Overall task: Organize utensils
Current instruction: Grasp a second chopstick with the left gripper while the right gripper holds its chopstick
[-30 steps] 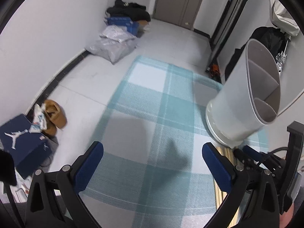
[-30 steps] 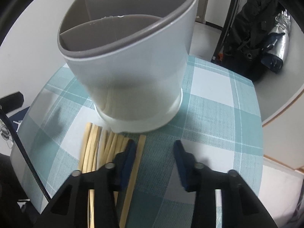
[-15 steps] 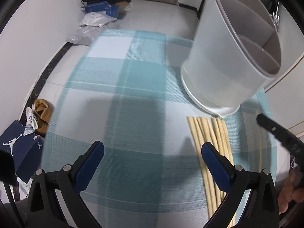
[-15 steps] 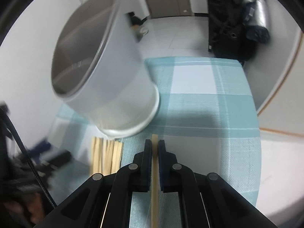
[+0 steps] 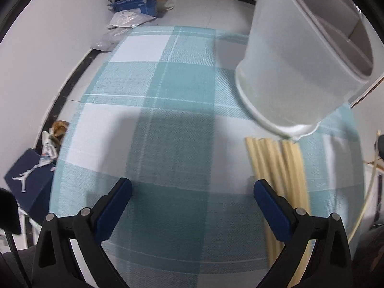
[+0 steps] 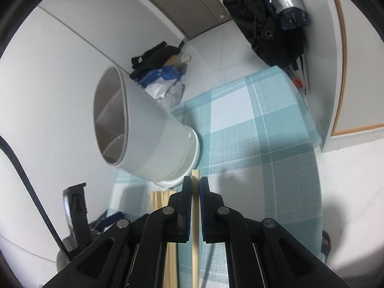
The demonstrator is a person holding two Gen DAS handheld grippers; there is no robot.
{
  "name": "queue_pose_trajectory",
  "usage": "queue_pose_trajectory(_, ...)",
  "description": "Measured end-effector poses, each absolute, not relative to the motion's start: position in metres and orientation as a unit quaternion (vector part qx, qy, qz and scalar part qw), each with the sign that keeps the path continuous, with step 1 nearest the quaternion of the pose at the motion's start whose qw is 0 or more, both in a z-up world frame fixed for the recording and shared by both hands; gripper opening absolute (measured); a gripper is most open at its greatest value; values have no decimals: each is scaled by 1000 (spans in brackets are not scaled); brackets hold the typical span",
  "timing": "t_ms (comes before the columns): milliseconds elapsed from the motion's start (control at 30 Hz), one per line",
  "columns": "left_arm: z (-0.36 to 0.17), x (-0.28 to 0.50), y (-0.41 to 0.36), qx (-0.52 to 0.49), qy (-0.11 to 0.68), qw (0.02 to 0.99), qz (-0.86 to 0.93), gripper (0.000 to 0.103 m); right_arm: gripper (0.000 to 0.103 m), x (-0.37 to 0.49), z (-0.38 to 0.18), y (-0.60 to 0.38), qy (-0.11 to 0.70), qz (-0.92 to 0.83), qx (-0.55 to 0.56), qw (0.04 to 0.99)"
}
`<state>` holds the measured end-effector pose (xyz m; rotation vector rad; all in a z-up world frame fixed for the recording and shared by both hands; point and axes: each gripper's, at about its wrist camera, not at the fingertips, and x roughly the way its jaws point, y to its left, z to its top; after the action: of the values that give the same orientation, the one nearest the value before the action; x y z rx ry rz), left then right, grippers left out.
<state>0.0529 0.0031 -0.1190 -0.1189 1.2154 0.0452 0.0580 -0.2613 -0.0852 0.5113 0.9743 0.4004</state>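
Observation:
A white utensil holder with inner dividers stands on the teal checked tablecloth. Several pale wooden chopsticks lie in a row in front of its base. My right gripper is shut on one chopstick, lifted above the cloth, its tip just ahead of the pads near the holder's base. My left gripper stands open over bare cloth, its right finger beside the lying chopsticks, with nothing between its fingers.
The table's edge drops to a tiled floor on the left. A navy shoebox, shoes and bags lie on the floor. Dark bags hang at the far right. A wood-trimmed panel stands right of the table.
My right gripper closed on one chopstick, lifted it off the cloth and rolled, so the holder now looks tilted. My left gripper moved forward and tipped down toward the lying chopsticks.

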Motion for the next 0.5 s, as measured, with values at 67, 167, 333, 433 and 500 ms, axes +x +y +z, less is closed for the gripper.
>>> queue_pose_trajectory(67, -115, 50, 1, -65, 565, 823, 14, 100, 6, 57, -82, -261, 455, 192, 238, 837)
queue_pose_trajectory(167, -114, 52, -7, -71, 562, 824, -1, 100, 6, 53, -78, -262, 448, 197, 233, 840)
queue_pose_trajectory(333, -122, 60, -16, -40, 575, 817, 16, 100, 6, 47, -74, -261, 443, 203, 229, 842)
queue_pose_trajectory(433, -122, 60, -14, -31, 584, 811, 27, 98, 6, 45, -73, -262, 444, 209, 232, 840)
queue_pose_trajectory(500, -121, 59, -12, -36, 585, 810, 29, 94, 6, 44, -71, -263, 441, 209, 231, 842)
